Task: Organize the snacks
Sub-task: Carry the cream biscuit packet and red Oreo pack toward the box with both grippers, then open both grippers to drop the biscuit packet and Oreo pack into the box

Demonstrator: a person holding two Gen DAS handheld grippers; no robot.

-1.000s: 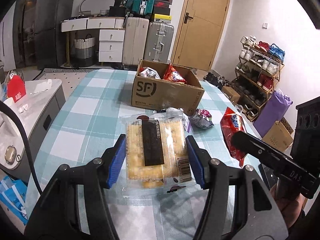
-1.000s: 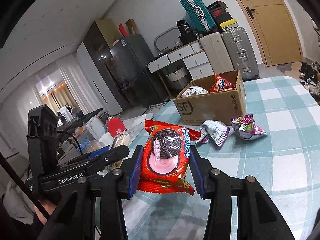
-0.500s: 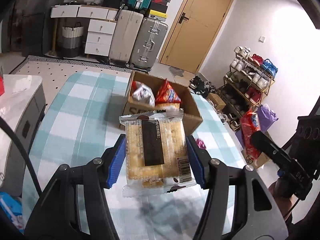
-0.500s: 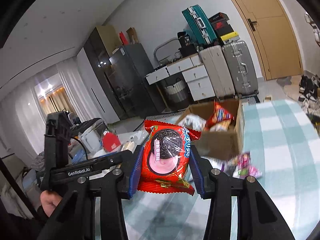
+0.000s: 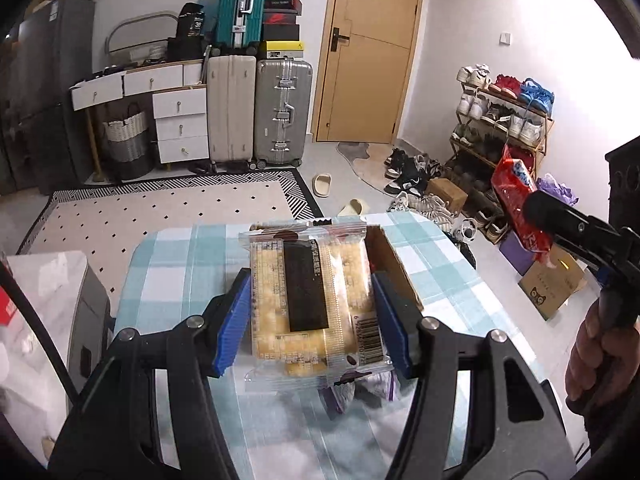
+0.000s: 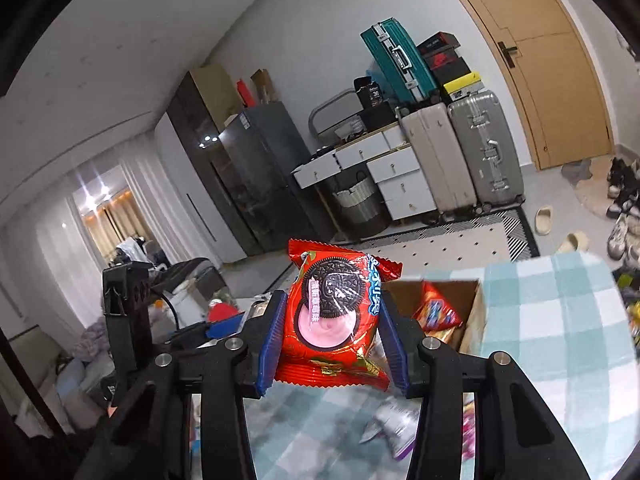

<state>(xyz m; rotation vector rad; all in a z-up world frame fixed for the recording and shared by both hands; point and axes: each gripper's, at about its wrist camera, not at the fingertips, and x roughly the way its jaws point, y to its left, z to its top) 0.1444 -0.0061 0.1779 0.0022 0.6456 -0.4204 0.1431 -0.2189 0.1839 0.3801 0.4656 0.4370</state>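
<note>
From the left wrist, we see our left gripper (image 5: pixel 310 320) clamped on the clear cracker pack (image 5: pixel 308 296), now raised off the checked table (image 5: pixel 180 252) and in front of the cardboard box (image 5: pixel 394 264), which was farther ahead 1 second ago. Our right gripper (image 5: pixel 532 216) holds its packet beyond the table's right edge.

From the right wrist, our right gripper (image 6: pixel 334 340) clamps the red cookie packet (image 6: pixel 332 316), likewise lifted; the box (image 6: pixel 476 312) sits close behind, open-topped.
</note>
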